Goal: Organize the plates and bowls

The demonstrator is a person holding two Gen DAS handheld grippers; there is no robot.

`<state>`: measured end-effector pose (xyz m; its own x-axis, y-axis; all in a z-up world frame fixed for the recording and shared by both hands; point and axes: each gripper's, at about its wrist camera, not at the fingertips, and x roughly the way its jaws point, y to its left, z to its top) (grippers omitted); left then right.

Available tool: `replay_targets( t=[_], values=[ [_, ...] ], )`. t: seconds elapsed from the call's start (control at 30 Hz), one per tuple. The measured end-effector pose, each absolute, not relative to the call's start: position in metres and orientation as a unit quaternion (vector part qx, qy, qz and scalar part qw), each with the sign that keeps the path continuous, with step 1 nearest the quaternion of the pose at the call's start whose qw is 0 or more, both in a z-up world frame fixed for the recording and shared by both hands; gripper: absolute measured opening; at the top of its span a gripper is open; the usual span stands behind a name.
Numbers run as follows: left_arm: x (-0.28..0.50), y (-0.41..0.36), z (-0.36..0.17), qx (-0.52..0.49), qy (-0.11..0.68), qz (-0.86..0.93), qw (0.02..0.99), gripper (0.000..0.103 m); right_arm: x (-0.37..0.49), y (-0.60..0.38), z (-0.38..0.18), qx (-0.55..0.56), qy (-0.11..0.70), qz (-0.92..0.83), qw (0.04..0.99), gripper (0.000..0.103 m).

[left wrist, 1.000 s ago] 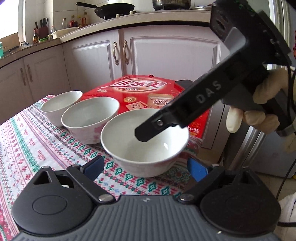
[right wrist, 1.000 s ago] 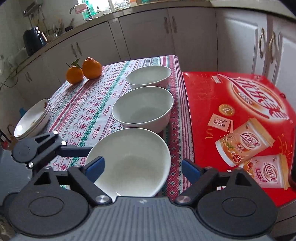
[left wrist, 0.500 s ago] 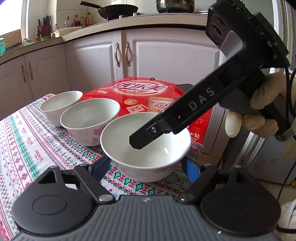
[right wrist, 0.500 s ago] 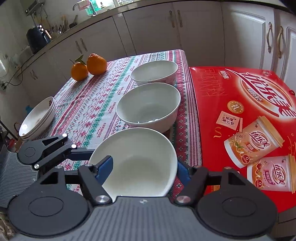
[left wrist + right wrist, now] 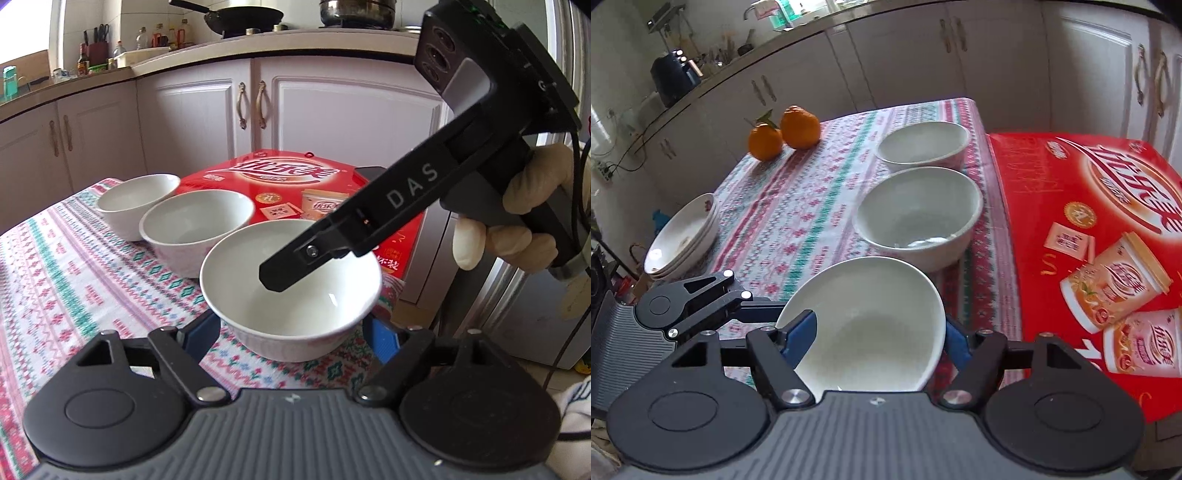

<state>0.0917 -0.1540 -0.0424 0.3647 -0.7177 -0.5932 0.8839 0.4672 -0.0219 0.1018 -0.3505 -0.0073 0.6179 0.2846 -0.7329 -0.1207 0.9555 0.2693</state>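
Three white bowls stand in a row on the patterned tablecloth. The nearest bowl (image 5: 291, 284) (image 5: 868, 325) sits between the blue pads of both grippers. My left gripper (image 5: 291, 332) straddles its base, pads close to its sides. My right gripper (image 5: 879, 332) comes from the opposite side, one finger (image 5: 306, 258) over the bowl's inside; its pads press the rim. The middle bowl (image 5: 195, 229) (image 5: 919, 214) and far bowl (image 5: 136, 203) (image 5: 923, 144) lie behind. A stack of plates (image 5: 683, 236) sits at the table's left edge.
A red cardboard box (image 5: 1089, 221) (image 5: 306, 184) lies beside the bowls at the table's edge. Two oranges (image 5: 786, 131) sit at the far end. White kitchen cabinets (image 5: 207, 118) and a counter with a wok stand behind the table.
Both grippers have moved in on the nearest bowl and their pads have narrowed around it. The right gripper's pads now touch the rim. The bowls have not shifted.
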Motion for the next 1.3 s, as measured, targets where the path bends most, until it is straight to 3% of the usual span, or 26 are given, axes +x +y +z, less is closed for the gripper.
replay_targets(
  t=[0.63,1.3],
  values=[
    [0.101,-0.072,-0.028,0.129,0.286,-0.412,0.855,0.084,0.143,-0.263,0.002,0.061,0.417,0.210,0.882,0.078],
    [0.123,-0.037,-0.039,0.116,0.303,-0.370,0.870,0.084,0.177,-0.219,-0.010,0.043,0.420,0.242,0.874,0.077]
  ],
)
